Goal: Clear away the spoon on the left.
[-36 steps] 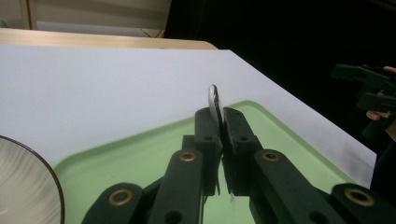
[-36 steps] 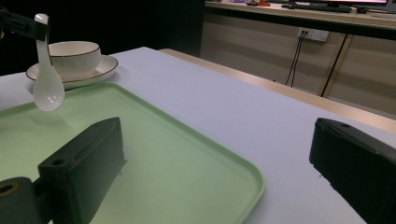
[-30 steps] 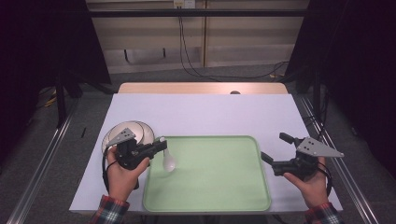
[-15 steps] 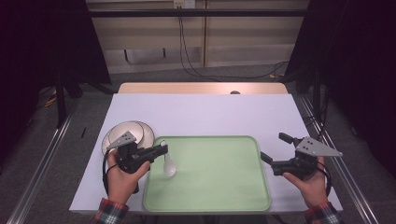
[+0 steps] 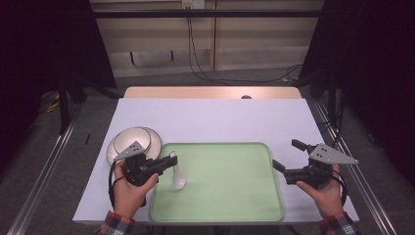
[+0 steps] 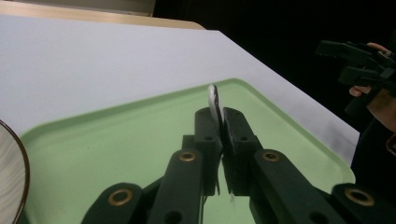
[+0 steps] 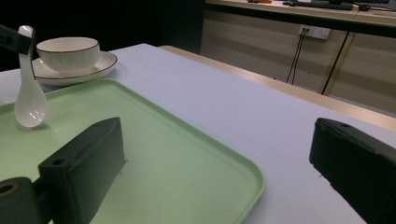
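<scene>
The left gripper (image 5: 169,159) was over the left edge of the green tray (image 5: 230,196). Its two black jaws were pressed tight on the handle of a white spoon (image 5: 178,178). The spoon hung down from the jaws, with its round scoop at the bottom. The scoop sat low over the left part of the tray, and it was hard to tell if it touched the tray. In the left gripper view, the thin handle of the spoon (image 6: 215,105) stuck up between the jaws.

Just left of the tray, on the far side of the left gripper, a white bowl (image 5: 132,142) stood on a plate (image 5: 154,143). In the right gripper view, the bowl (image 7: 68,52) had a thin dark line round its rim, and the spoon (image 7: 29,93) hung in front of it.

The right gripper (image 5: 288,157) was near the right edge of the tray, over the white table (image 5: 220,120). Its jaws were wide apart and held nothing. A person's hand (image 5: 327,195) held it from the near side. It was well apart from the spoon.
</scene>
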The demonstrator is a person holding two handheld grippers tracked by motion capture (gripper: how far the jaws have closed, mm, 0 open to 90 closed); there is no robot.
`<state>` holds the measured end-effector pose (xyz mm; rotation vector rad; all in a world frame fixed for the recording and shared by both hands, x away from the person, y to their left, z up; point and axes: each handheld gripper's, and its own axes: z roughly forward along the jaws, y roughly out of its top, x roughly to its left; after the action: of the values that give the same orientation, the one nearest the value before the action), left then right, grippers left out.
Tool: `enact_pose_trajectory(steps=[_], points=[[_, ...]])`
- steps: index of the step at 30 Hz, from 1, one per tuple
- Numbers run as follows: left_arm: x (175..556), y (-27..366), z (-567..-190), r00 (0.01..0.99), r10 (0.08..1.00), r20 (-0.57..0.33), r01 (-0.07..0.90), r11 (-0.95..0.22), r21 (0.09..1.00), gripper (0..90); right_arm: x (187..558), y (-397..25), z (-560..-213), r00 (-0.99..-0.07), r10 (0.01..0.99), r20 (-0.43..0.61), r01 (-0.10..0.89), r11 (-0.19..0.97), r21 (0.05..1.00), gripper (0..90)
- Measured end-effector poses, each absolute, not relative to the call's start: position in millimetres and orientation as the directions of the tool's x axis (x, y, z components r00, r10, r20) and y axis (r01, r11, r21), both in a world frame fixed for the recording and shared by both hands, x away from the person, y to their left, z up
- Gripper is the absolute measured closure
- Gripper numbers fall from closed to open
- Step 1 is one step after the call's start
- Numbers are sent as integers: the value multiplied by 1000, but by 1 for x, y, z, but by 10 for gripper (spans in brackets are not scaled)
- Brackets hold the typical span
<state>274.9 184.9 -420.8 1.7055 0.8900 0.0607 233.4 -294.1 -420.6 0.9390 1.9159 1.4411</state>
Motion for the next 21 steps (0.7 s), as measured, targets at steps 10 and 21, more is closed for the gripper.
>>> enact_pose_trajectory(steps=[10, 21], points=[[270, 185, -424, 710, 572, -412, 536, -58, 842, 854, 233, -293, -420, -601, 799, -22, 198, 175, 964, 28], [269, 183, -428, 711, 564, -420, 540, -55, 840, 854, 234, -293, -420, -599, 800, -23, 198, 176, 964, 28]])
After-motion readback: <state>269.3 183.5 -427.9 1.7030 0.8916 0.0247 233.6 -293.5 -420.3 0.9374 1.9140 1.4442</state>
